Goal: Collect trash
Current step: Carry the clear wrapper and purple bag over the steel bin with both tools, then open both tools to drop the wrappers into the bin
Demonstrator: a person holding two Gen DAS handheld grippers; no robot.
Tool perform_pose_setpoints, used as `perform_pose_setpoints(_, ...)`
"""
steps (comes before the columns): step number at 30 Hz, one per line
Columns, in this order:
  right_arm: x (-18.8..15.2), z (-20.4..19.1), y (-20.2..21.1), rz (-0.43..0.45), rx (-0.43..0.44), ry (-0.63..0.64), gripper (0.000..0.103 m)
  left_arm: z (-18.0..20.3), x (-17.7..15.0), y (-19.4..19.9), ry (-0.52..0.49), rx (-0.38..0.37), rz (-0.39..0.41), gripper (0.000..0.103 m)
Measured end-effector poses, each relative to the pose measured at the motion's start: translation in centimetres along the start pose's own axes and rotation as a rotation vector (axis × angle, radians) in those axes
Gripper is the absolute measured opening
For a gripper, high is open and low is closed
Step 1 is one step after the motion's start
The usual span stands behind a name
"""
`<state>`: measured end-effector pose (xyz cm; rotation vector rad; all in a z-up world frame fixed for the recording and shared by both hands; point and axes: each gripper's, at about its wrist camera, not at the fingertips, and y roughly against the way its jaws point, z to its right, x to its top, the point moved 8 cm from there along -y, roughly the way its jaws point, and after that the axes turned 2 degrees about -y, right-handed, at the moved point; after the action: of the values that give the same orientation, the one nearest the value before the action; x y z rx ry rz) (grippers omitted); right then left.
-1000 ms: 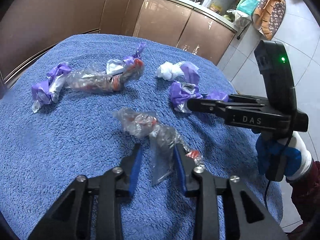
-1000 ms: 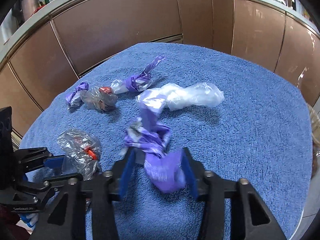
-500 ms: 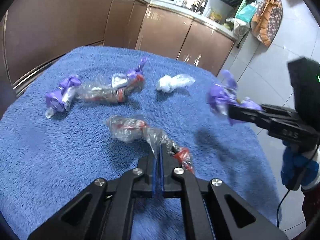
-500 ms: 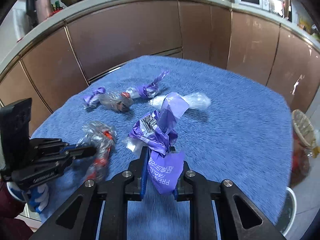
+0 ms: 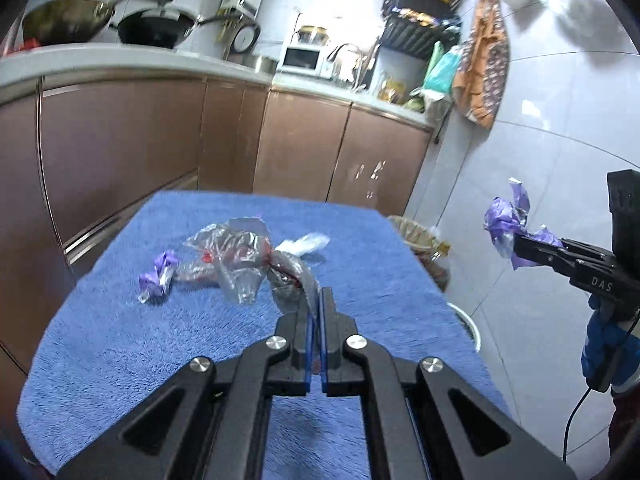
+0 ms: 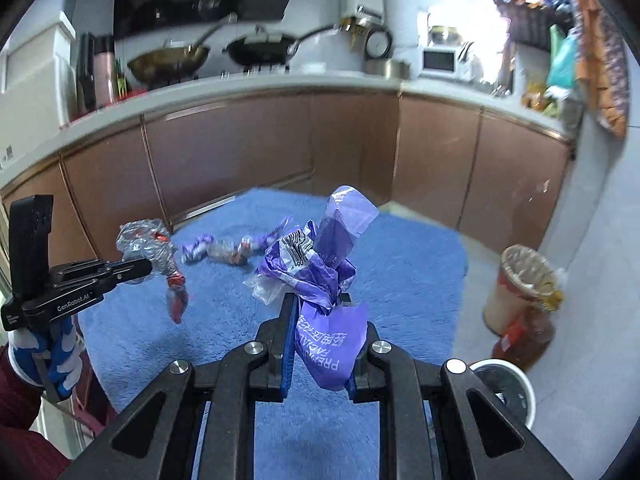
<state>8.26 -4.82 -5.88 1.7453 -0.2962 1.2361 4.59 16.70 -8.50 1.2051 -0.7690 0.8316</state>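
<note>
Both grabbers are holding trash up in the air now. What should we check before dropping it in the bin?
1. Left gripper shut on clear wrapper: ok.
2. Right gripper shut on purple wrapper: ok.
3. Both pieces lifted off the blue towel: ok.
4. Lined bin open, on the floor beside the table: ok.
5. Grippers over the bin: not ok.
6. Room left inside the bin: cannot tell.

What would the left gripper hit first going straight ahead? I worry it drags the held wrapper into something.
Probably the clear wrapper pile on the blue towel, past the left gripper's own wrapper; depth is unclear.
</note>
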Motion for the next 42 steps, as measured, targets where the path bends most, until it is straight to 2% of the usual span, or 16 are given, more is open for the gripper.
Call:
perform_pose_setpoints(9,0.9,1.4,7.0,0.139,-0.069,-0.047,0.018,5.1,2.9,3.3,-0.065,-0.056,0.071,0.002)
perform_pose_setpoints(16,-0.3,5.6,8.6,0.160,-0.138,-0.135,0.018,10.9,4.6,0.6,-0.146,-0.144,0.044,0.002)
perform_pose_setpoints(18,-1.0,6.8,8.3,0.152,-0.158,-0.162,0.018,13.1,4.7,-1.2,-0.176,-0.174,0.018,0.002)
perform_pose_setpoints(24,-4.5,13.5,6.5,0.096,-0.233,-0.296,0.018,20.7,4.7,-8.3,-0.279,-0.273,-0.072,0.002)
perform_pose_setpoints(30,-8.7,20.9,3.0,0.019,-0.310,-0.431,0.018,27.7,3.6,-17.0,-0.373,-0.351,-0.179,0.002)
perform_pose_setpoints(37,-13.1,28.0,-1.3,-0.070,-0.384,-0.549,0.019,33.8,1.2,-27.2,-0.433,-0.394,-0.307,0.002)
perform_pose_setpoints(42,-15.9,31.6,-4.0,-0.135,-0.412,-0.618,0.020,36.3,-1.3,-32.4,-0.464,-0.398,-0.382,0.002)
